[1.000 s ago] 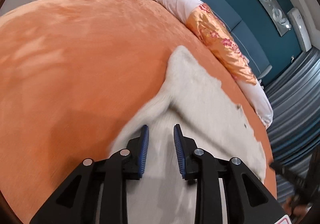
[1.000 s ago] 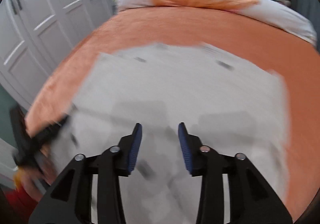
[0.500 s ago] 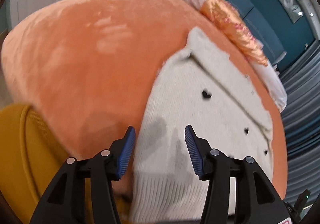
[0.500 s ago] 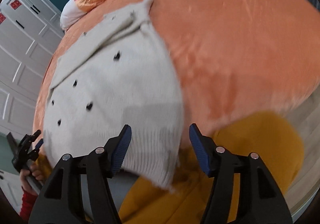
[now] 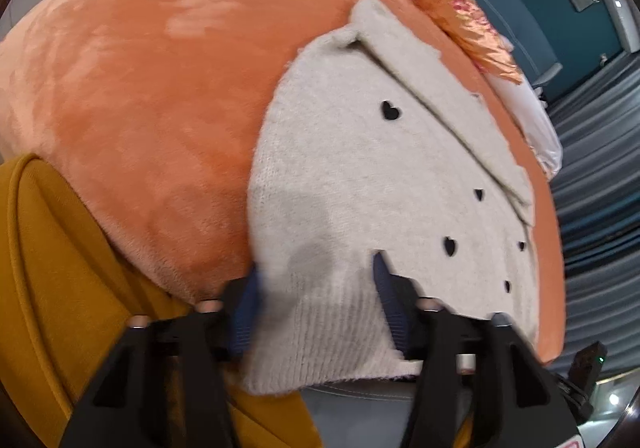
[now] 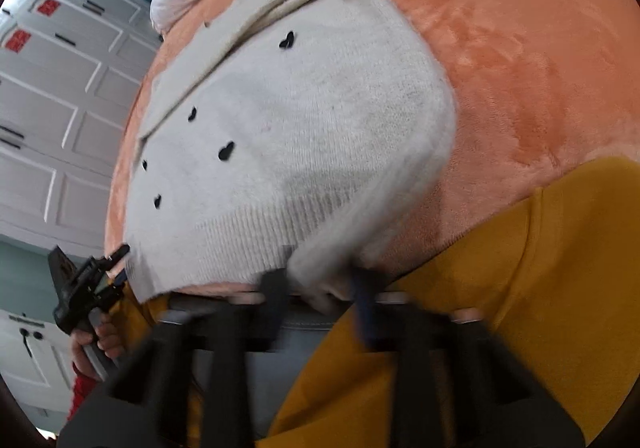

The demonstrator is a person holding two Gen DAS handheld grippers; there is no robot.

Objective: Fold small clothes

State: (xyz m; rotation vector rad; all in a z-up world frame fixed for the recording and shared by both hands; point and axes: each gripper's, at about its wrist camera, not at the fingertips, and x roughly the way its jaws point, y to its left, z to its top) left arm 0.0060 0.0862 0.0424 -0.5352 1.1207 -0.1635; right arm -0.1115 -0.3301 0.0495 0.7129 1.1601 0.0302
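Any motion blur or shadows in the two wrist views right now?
Right wrist: right gripper smeared; sweater knit sharp. Left wrist: left gripper slightly soft at the jaws, its grey shadow on the sweater hem; strong fisheye bulges the orange bedspread.

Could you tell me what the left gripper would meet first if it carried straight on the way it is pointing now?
The cream sweater: its ribbed hem already sits between the left gripper jaws, which have just been closing. Beyond it lies the orange blanket.
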